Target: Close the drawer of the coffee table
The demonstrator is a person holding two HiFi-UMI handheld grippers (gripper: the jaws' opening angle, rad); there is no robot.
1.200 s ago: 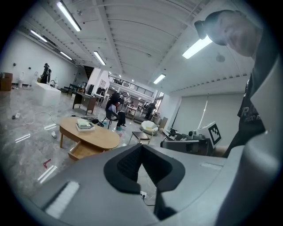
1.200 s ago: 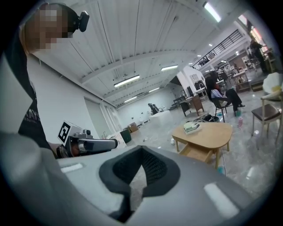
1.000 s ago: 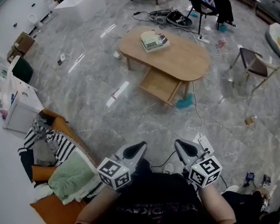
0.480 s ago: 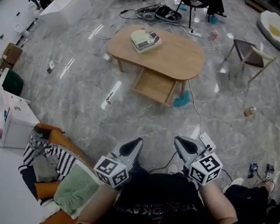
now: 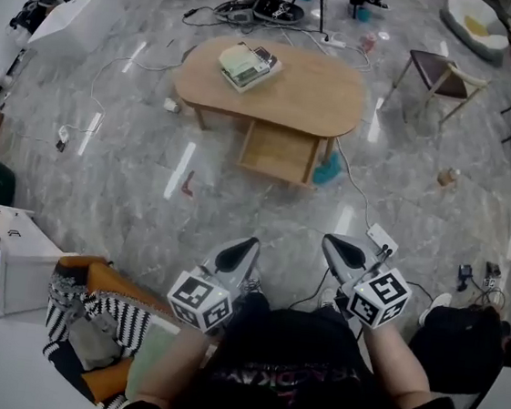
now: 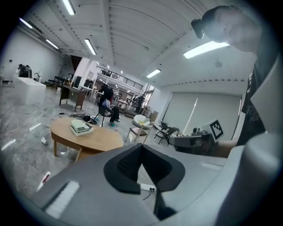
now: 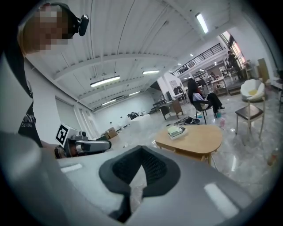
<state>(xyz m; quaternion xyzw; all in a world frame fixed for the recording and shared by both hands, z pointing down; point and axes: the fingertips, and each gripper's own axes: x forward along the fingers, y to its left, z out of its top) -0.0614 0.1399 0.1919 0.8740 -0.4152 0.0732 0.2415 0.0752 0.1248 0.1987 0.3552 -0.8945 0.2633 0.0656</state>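
Observation:
The oval wooden coffee table (image 5: 282,90) stands on the marble floor ahead of me, with a stack of books (image 5: 246,65) on its left part. Its drawer (image 5: 283,152) is pulled out toward me from under the top. My left gripper (image 5: 243,246) and right gripper (image 5: 335,248) are held side by side well short of the table, both shut with nothing in them. The left gripper view shows its shut jaws (image 6: 142,149) with the table (image 6: 88,137) far beyond. From the right gripper (image 7: 141,153) the table (image 7: 196,138) lies ahead to the right.
A teal object (image 5: 326,170) lies by the table's near right leg, and a cable runs to a white power strip (image 5: 382,239). A chair (image 5: 437,75) stands at the right, a white box (image 5: 71,15) far left. A white cabinet (image 5: 4,251) and a clothes pile (image 5: 100,319) sit near left.
The table and its open drawer have come nearer and slid left in the head view. Both grippers keep their place before the body and stay shut.

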